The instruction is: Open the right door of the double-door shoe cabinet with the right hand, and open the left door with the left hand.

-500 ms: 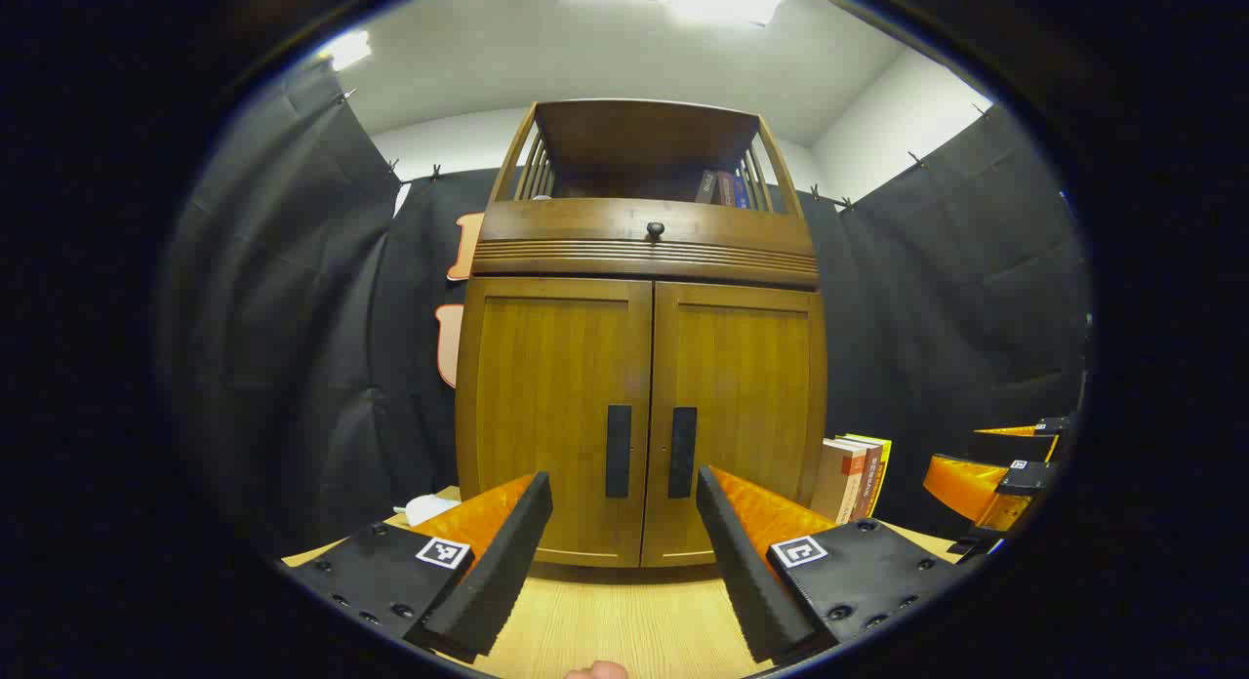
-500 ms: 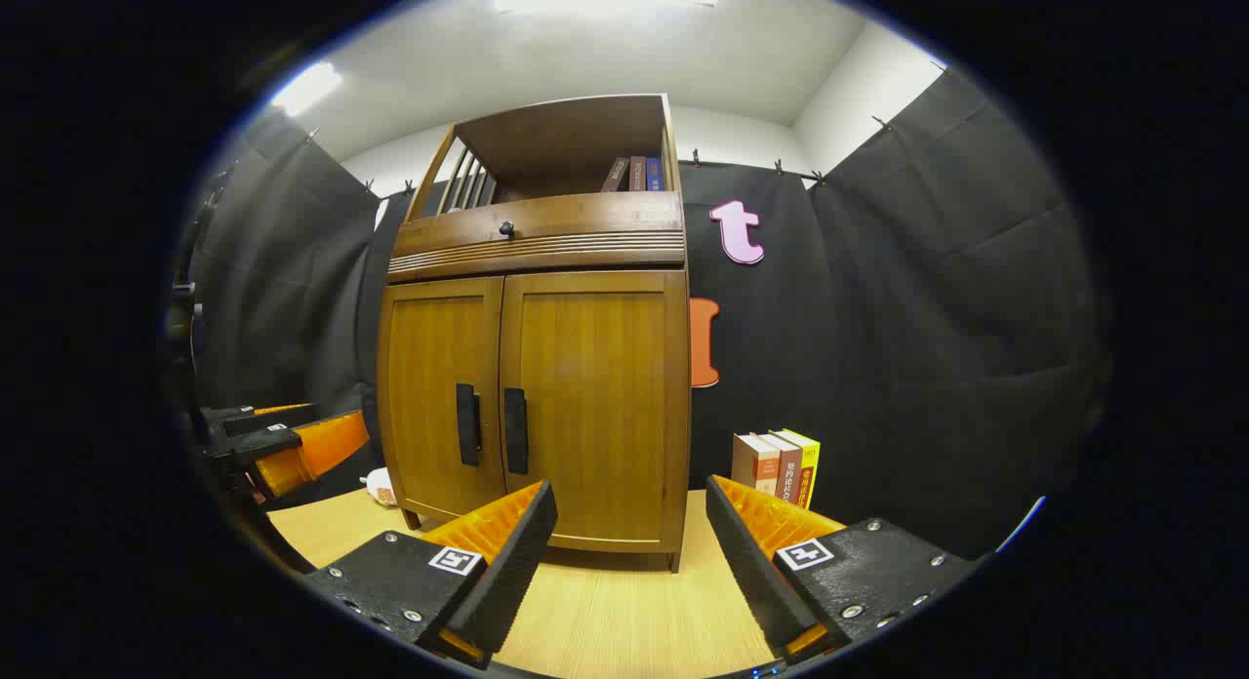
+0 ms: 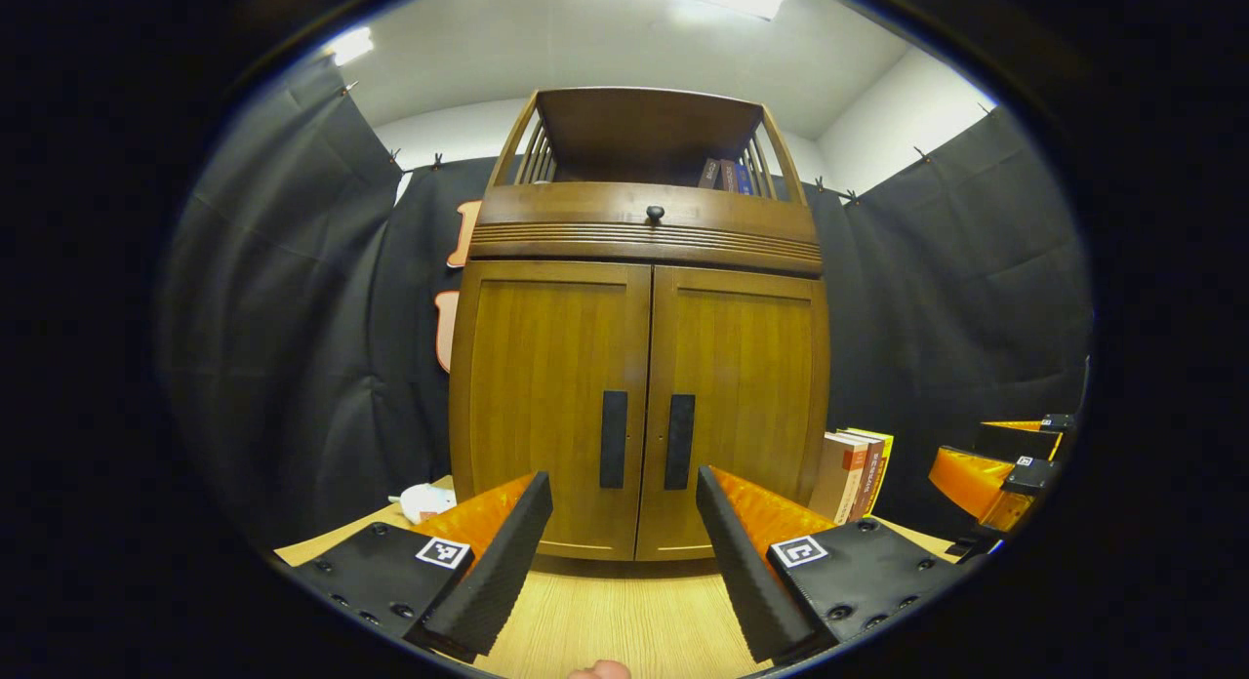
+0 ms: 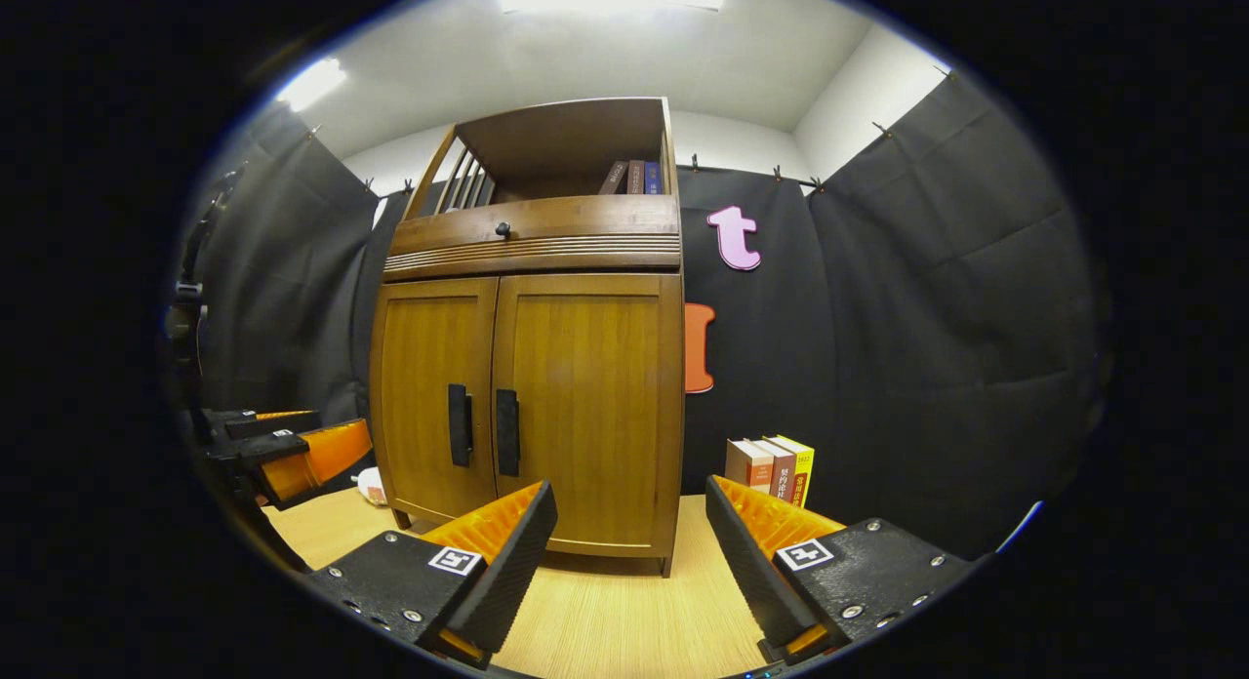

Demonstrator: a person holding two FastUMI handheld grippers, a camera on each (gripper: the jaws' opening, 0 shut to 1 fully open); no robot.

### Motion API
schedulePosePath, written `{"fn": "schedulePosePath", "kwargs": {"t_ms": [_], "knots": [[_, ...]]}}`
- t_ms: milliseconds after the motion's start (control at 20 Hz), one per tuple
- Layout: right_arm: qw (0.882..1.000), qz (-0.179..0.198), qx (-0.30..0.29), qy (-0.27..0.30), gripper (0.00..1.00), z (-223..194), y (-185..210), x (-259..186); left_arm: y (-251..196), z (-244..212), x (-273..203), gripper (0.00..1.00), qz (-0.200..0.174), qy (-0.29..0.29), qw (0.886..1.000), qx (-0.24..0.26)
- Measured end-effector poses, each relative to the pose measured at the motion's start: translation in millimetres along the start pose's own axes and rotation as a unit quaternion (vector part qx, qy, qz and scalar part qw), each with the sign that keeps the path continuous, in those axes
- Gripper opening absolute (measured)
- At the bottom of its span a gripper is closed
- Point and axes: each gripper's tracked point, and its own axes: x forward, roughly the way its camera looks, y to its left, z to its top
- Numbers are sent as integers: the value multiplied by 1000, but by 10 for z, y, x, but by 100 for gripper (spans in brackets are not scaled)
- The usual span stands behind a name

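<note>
The brown wooden shoe cabinet (image 3: 639, 299) stands on the table with both doors shut. Its left door (image 3: 546, 386) and right door (image 3: 746, 386) carry dark vertical handles, the left handle (image 3: 614, 453) and the right handle (image 3: 679, 456), side by side at the centre seam. My left gripper (image 3: 623, 484) is open, a short way in front of the handles and touching nothing. In the right gripper view the cabinet (image 4: 585, 367) lies ahead and to the left. My right gripper (image 4: 629, 494) is open and empty, off to the right of the right handle (image 4: 506, 431).
A few upright books (image 3: 854, 474) stand to the right of the cabinet, and a small white object (image 3: 424, 503) lies at its left foot. Above the doors is a drawer knob (image 3: 655, 213) and an open shelf with books (image 3: 722, 175). The light wooden table (image 3: 624, 620) stretches in front.
The cabinet sits slightly higher and larger in the left gripper view and has slid a little left in the right gripper view. Both doors stay shut, both grippers open.
</note>
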Motion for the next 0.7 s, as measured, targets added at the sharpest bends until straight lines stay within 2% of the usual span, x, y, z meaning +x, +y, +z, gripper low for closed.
{"fn": "schedulePosePath", "kwargs": {"t_ms": [50,100,200,250,300,400,500,550,650,700], "knots": [[1000,-1,-1,-1,98,9,0,7,18,7,19,93,2,0,1000,1],[1000,-5,-2,0,94,10,-4,2,31,18,42,93,3,-1,1000,1],[1000,-8,1,-1,94,40,2,-18,43,41,61,93,3,-4,1000,3],[1000,-10,2,0,98,37,-3,-23,43,31,57,99,2,-4,1000,3],[1000,-12,2,0,97,31,-1,-21,44,32,58,93,2,-5,1000,4],[1000,-14,-1,4,94,13,-2,-20,45,36,51,93,2,-7,1000,4],[1000,-14,2,7,98,19,8,-27,58,54,54,93,3,-11,1000,6],[1000,-14,4,6,98,39,11,-27,65,64,64,99,4,-13,1000,7],[1000,-16,5,2,98,58,-12,-19,80,83,82,99,4,-14,1000,12],[1000,-21,7,2,94,50,-25,-12,95,77,90,96,6,-15,1000,15]]}}
